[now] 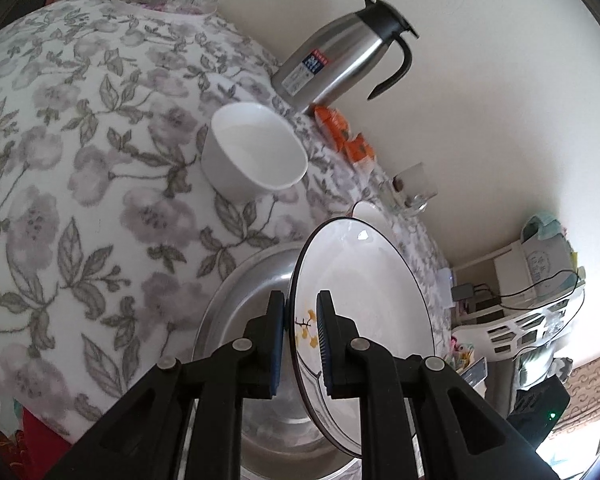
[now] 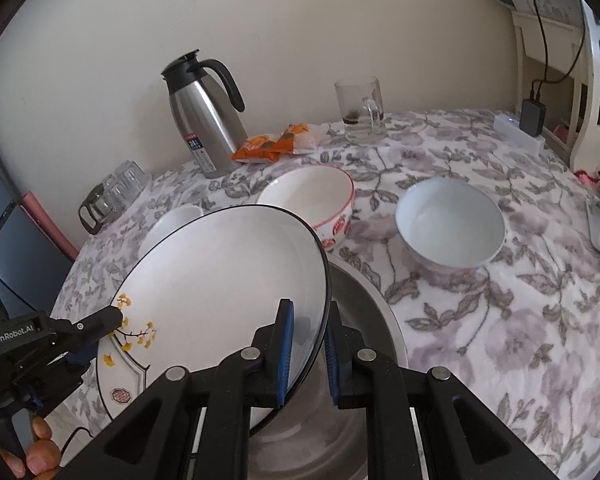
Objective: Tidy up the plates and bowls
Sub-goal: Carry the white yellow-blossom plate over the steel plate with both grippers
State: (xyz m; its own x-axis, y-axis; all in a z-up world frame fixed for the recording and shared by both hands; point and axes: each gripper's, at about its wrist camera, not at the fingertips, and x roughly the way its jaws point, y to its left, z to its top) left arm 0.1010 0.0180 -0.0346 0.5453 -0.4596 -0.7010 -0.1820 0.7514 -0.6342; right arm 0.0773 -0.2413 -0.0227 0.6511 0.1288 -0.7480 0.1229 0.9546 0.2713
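Left wrist view: we clamp our left tool (image 1: 302,344), nearly closed, on the near rim of the black-edged white plate (image 1: 364,280), which hangs tilted over a steel basin (image 1: 236,300) on the flowered table (image 1: 80,160). A white bowl (image 1: 256,152) stands farther off, and a steel jug (image 1: 340,60) rises against the far wall.

Right wrist view: our right tool (image 2: 309,352) grips the same plate (image 2: 220,280) at its right rim, pads pressed on either side, while the left tool (image 2: 112,316) holds the opposite edge. Beyond the plate stand a red-patterned bowl (image 2: 312,196) and, to its right, a pale blue bowl (image 2: 450,224).
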